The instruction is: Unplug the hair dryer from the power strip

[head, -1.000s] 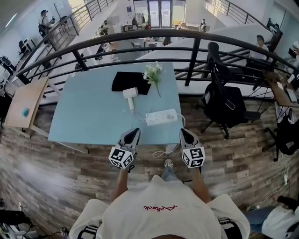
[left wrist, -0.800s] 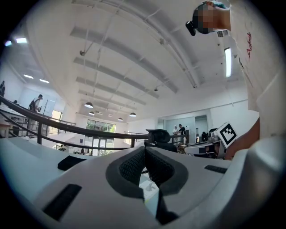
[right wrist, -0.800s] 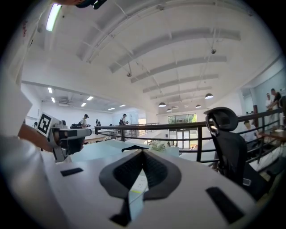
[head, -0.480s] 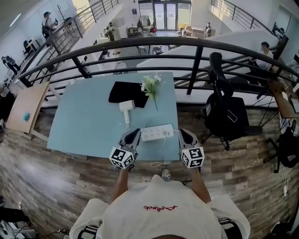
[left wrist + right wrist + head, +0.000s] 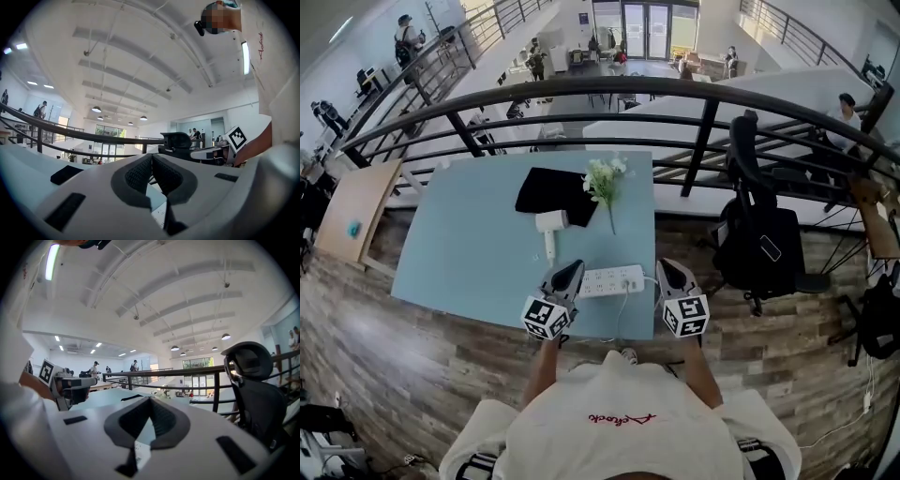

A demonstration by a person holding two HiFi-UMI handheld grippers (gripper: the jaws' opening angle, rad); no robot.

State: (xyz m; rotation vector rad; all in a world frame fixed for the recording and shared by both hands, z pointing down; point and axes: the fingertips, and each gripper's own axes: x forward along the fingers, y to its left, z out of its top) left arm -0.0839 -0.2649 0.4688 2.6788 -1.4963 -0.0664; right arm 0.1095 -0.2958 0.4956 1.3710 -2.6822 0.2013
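Observation:
A white power strip lies near the front edge of the light blue table. The white hair dryer lies just behind it, handle toward the strip; its plug is too small to make out. My left gripper hovers level at the strip's left end, jaws shut and empty. At the strip's right end my right gripper is also shut and empty. Both gripper views show the pads pressed together: left gripper, right gripper. A sliver of the power strip shows below the left jaws.
A black cloth and a sprig of white flowers lie at the table's back. A white cable hangs off the front edge. A black railing runs behind the table. A black office chair stands right, a wooden desk left.
Both grippers have advanced from short of the table's front edge to either side of the power strip. Their jaws stayed shut throughout.

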